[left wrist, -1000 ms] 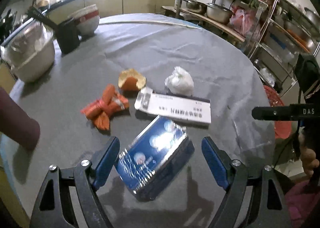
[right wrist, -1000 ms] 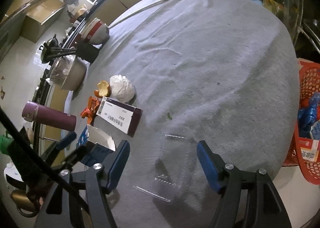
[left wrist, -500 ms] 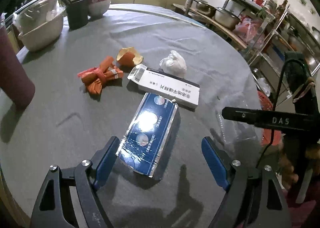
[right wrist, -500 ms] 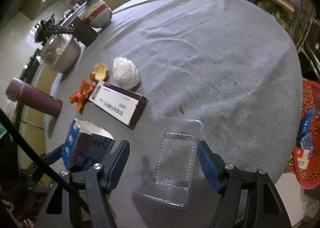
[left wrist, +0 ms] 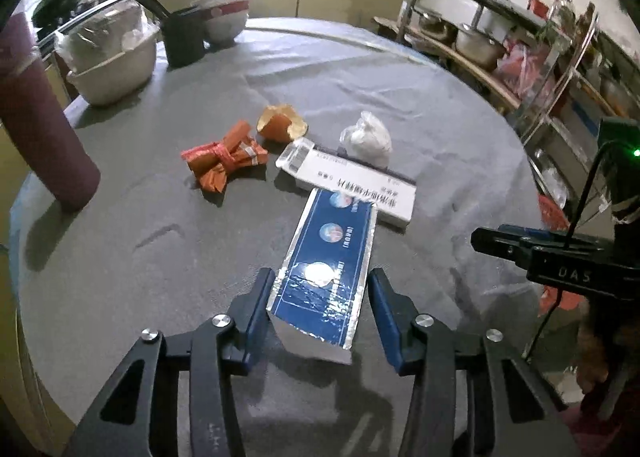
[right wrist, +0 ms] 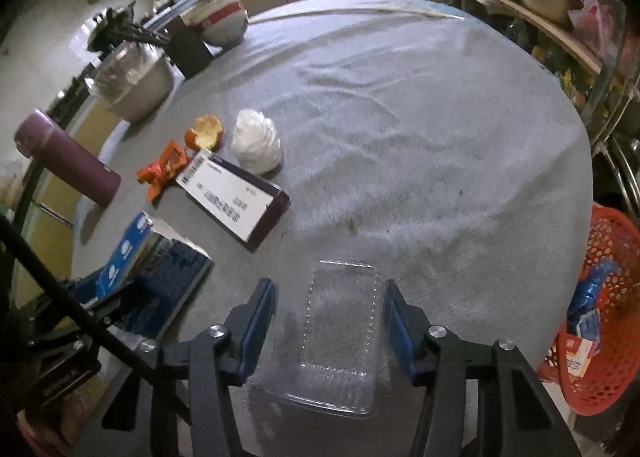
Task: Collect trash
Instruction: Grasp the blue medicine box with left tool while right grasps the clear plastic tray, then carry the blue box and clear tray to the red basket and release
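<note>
In the left wrist view, the left gripper (left wrist: 318,299) is seen closing around the near end of the blue carton (left wrist: 326,261), lying flat on the grey tablecloth (left wrist: 360,69); the left pad looks about touching the carton's edge, while a sliver of gap is still visible at the right pad, so it's not properly gripped yet. A squarer squeeze across the carton's short sides would probably be best, since the open end looks flimsy and could crush. At 12 o'clock from the carton its far end meets the white box (left wrist: 348,185); the orange wrapper (left wrist: 222,157) sits around 10, the peel (left wrist: 282,125) and white wad (left wrist: 366,137) beyond. In the right wrist view, the right gripper (right wrist: 328,311) is closing too, the clear plastic tray (right wrist: 336,337) between its jaws with gaps visible on both sides, nothing held. The table edge is close behind the tray at 6 o'clock, so a slip could send it off. Open cloth stretches from 12 to 2, and the red basket (right wrist: 592,337) waits at 3 beyond the rim.
</note>
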